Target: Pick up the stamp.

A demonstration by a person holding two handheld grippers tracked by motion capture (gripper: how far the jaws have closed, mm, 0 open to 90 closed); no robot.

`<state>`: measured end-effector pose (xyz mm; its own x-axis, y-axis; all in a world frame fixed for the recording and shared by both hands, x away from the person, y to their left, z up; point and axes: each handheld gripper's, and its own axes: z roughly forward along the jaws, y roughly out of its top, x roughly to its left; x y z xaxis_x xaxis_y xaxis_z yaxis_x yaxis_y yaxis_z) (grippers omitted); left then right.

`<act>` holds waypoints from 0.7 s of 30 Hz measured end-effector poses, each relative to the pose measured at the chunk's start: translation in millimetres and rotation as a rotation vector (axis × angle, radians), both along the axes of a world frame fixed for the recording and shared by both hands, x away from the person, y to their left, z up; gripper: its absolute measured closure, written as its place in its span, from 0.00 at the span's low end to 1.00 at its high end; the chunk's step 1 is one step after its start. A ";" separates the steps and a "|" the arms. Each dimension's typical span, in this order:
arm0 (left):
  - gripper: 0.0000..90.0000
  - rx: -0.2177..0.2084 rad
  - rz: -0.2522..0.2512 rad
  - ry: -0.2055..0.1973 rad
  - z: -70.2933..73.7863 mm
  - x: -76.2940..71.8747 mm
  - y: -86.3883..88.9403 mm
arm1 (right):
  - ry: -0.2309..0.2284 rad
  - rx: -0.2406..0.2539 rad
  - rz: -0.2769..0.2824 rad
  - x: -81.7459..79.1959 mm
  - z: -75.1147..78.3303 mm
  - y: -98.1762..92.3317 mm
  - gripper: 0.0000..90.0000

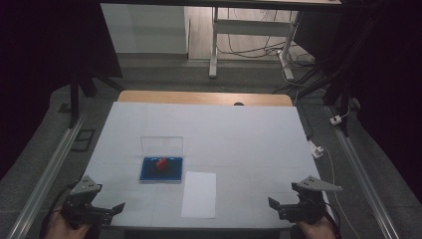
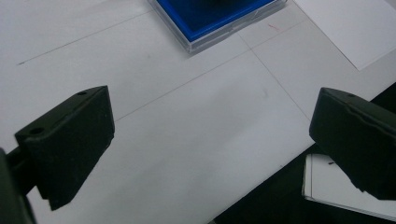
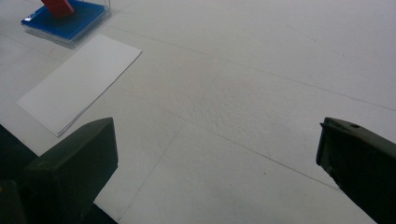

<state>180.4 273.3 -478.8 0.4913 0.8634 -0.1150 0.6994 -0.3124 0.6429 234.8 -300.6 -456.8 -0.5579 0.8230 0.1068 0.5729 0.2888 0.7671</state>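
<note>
both hands sit low at the near edge of the white table (image 1: 239, 129), forearms coming in from below. the left gripper (image 1: 107, 211) hovers at the near left corner, its jaws spread wide with nothing between them, tilted toward the blue tray (image 1: 160, 170). the right gripper (image 1: 283, 206) hangs at the near right corner, well apart from the tray, jaws likewise standing wide and empty (each carries a grey three-cornered plate on top).

the tray is a flat blue rectangle in a clear plastic case, its transparent lid standing upright behind it. a small red block (image 1: 161, 163) rests on the blue surface, tilted. just beside the tray, toward the near right, lies a white sheet of paper (image 1: 199, 194), smooth and rectangular. the tabletop is matte, faintly lined.
</note>
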 end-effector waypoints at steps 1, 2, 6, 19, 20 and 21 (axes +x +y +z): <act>0.01 0.002 0.002 0.000 0.0 -0.1 0.0 | 0.000 0.000 0.001 0.1 -0.1 0.2 0.00; 0.01 0.002 0.002 0.000 0.0 -0.1 0.0 | -0.001 -0.001 0.000 0.1 0.0 0.3 0.00; 0.02 -0.009 0.002 0.003 0.1 -0.1 1.0 | 0.003 0.005 -0.005 0.6 0.2 -0.8 0.00; 0.01 -0.059 -0.014 -0.015 3.8 1.3 4.0 | 0.016 -0.013 0.048 1.7 -1.0 3.3 0.00; 0.01 -0.057 -0.017 -0.020 4.4 1.4 3.5 | 0.018 -0.012 0.049 1.9 -1.0 3.3 0.00; 0.01 -0.058 -0.021 -0.022 5.1 1.5 3.1 | 0.019 -0.012 0.049 1.9 -1.0 3.2 0.00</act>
